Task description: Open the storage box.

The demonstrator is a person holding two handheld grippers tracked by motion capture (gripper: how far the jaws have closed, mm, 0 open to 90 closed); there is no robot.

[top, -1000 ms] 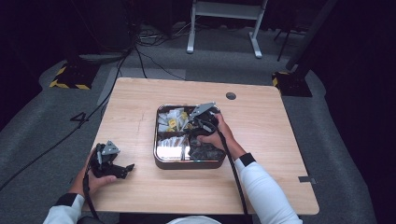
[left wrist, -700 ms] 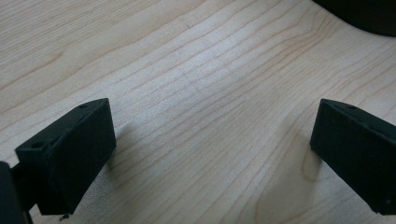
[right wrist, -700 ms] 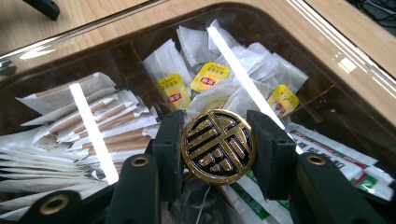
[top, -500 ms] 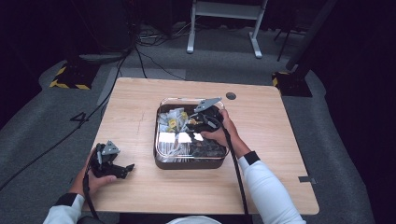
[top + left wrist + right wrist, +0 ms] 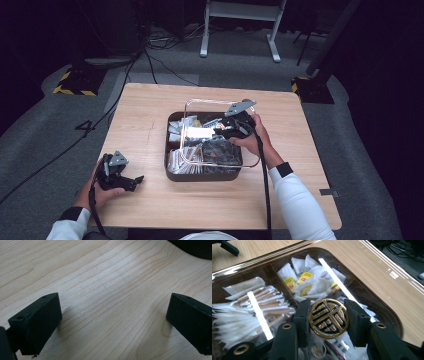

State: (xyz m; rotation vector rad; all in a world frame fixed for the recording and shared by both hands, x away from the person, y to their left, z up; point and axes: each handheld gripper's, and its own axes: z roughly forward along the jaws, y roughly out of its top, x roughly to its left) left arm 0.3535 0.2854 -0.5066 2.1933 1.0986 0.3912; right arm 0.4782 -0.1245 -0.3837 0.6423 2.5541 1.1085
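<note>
Two tongs | right tongs (image 5: 328,318) clamp lid knob (image 5: 328,318), lid (image 5: 250,160) overhanging tray (image 5: 172,172) | left tongs (image 5: 112,322) gape, bare table (image 5: 100,277).

The counter (image 5: 150,115) is seen from above and behind the person in the high view, looking forward and down. Bare wood is viewed closely from the left tool (image 5: 112,325). The compartment tray (image 5: 387,312) is viewed from close by along the right tool (image 5: 328,320); the tray (image 5: 172,172) is shared with the high view.
</note>
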